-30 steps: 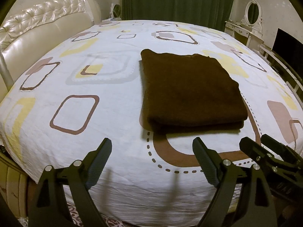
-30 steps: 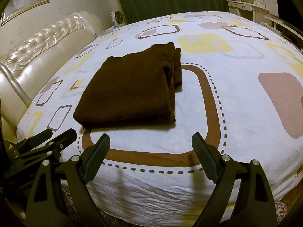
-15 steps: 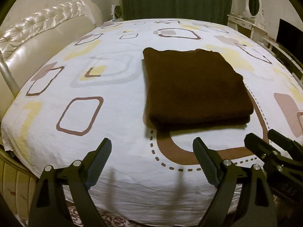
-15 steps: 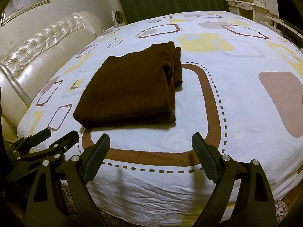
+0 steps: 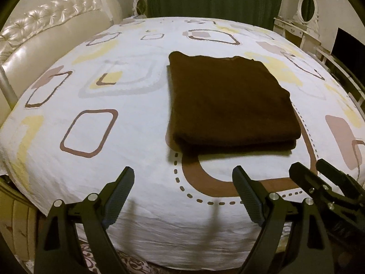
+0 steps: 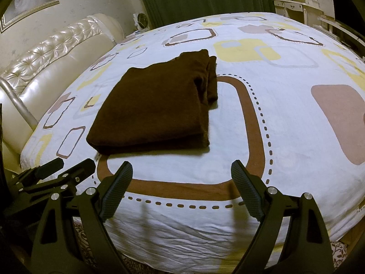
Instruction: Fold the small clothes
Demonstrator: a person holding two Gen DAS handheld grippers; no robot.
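framed picture (image 6: pixel 29 2) — right wrist view only

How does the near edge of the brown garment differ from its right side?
On the folded brown garment, the near edge is one smooth, straight fold; the right side shows loose, bunched layers sticking out unevenly. The near edge faces both open grippers; the right side faces bare sheet. Both lie flat, untouched.
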